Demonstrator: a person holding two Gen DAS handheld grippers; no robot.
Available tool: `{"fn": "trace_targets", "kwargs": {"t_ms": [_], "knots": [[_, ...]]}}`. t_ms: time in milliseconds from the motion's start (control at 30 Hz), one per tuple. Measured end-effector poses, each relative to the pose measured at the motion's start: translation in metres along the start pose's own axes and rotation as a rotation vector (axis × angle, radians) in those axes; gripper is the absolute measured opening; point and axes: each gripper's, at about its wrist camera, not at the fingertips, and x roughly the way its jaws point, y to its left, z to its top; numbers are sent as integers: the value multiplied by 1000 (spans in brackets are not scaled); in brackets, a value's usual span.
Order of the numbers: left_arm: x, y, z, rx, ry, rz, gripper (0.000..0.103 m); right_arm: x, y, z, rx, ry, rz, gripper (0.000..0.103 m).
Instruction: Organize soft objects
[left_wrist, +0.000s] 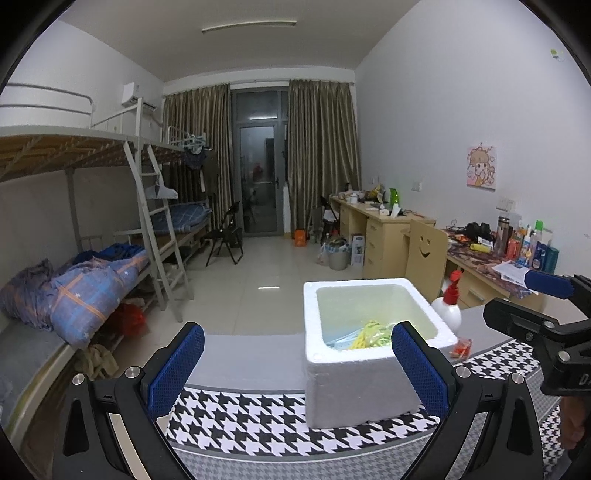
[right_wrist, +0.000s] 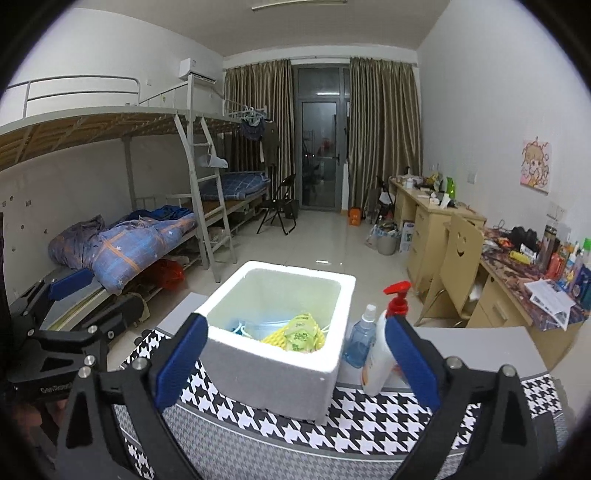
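A white foam box (left_wrist: 354, 384) (right_wrist: 273, 373) stands on the houndstooth mat. Inside lie a yellow-green soft packet (right_wrist: 301, 334) (left_wrist: 373, 334) and a pale blue soft item (right_wrist: 255, 326). My left gripper (left_wrist: 297, 369) is open and empty, held just in front of the box and to its left. My right gripper (right_wrist: 295, 354) is open and empty, facing the box from the near side. The right gripper also shows at the right edge of the left wrist view (left_wrist: 546, 295), and the left gripper at the left edge of the right wrist view (right_wrist: 74, 291).
A white pump bottle with a red top (right_wrist: 384, 354) (left_wrist: 448, 306) and a clear blue bottle (right_wrist: 360, 339) stand right of the box. An orange packet (left_wrist: 461, 347) lies by them. The houndstooth mat (right_wrist: 369, 417) covers the grey table. Bunk beds left, desks right.
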Motion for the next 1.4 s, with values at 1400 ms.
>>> {"fn": "trace_targets", "kwargs": {"t_ms": [1400], "knots": [[-132, -44, -90, 12, -145, 4, 102, -136, 25, -108, 16, -170, -79, 102]]}}
